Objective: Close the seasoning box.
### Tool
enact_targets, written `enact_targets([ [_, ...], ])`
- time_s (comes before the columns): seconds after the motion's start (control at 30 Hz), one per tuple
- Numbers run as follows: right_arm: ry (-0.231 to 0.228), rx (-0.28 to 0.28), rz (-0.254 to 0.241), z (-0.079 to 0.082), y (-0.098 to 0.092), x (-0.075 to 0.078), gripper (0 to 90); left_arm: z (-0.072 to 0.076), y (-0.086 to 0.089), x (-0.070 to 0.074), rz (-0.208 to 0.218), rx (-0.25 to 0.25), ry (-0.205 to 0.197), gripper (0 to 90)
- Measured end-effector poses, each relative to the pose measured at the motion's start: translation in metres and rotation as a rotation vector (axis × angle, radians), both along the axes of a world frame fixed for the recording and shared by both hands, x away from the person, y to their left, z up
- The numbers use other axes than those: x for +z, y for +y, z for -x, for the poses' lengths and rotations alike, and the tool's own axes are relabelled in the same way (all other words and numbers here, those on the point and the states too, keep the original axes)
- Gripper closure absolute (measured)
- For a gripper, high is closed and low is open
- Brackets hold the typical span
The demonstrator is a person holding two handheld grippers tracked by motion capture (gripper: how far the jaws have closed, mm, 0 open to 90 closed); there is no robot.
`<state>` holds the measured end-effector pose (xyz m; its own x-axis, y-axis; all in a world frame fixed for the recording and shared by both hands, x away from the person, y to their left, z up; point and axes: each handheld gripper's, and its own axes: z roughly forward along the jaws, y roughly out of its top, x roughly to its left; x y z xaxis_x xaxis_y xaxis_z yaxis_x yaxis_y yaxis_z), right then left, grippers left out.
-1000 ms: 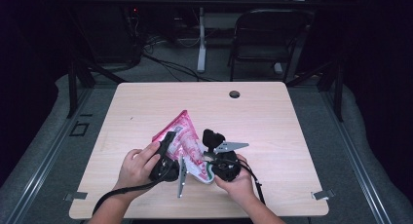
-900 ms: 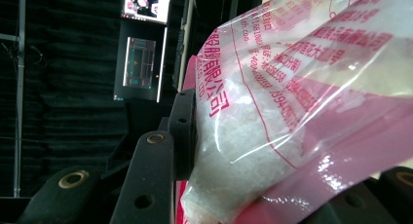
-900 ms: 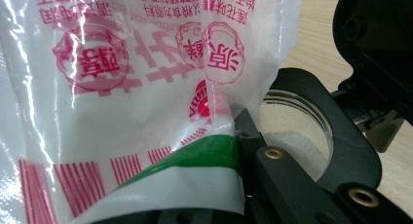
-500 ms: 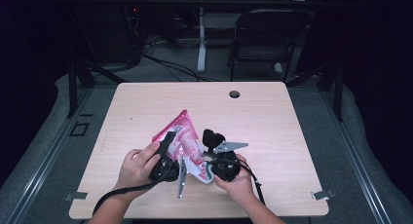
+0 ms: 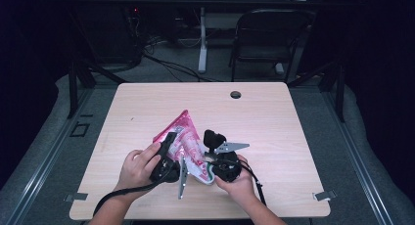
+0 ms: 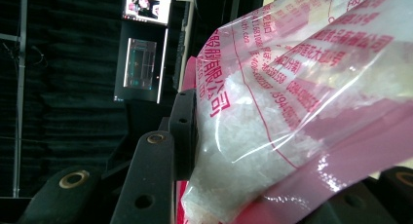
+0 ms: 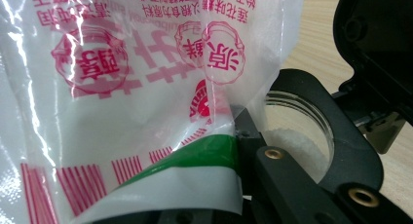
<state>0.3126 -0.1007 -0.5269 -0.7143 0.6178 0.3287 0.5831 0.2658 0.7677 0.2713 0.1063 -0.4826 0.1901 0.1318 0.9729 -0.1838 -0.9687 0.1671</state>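
While both hands sit where they were a second ago, the left gripper (image 5: 169, 146) pinches the pink-edged plastic bag (image 5: 182, 137) and the right gripper (image 5: 211, 147) clamps its green-and-white end — nothing has visibly shifted. Glossy, crinkled film with red print holds white granules (image 6: 243, 121); the bag is lifted over the pale wooden table (image 5: 284, 122), near its front edge.

Left hand (image 5: 139, 166) and right hand (image 5: 238, 182): near desk edge, close together, each gripping a tool; both tools clamped on a bag.
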Motion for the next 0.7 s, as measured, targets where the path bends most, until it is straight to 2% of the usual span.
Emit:
enact_targets([
  [0.7, 0.002, -0.003, -0.002, 0.0, 0.001, -0.0004, 89.8, 0.0002, 0.0001, 0.0, 0.004, -0.002, -0.001, 67.6],
])
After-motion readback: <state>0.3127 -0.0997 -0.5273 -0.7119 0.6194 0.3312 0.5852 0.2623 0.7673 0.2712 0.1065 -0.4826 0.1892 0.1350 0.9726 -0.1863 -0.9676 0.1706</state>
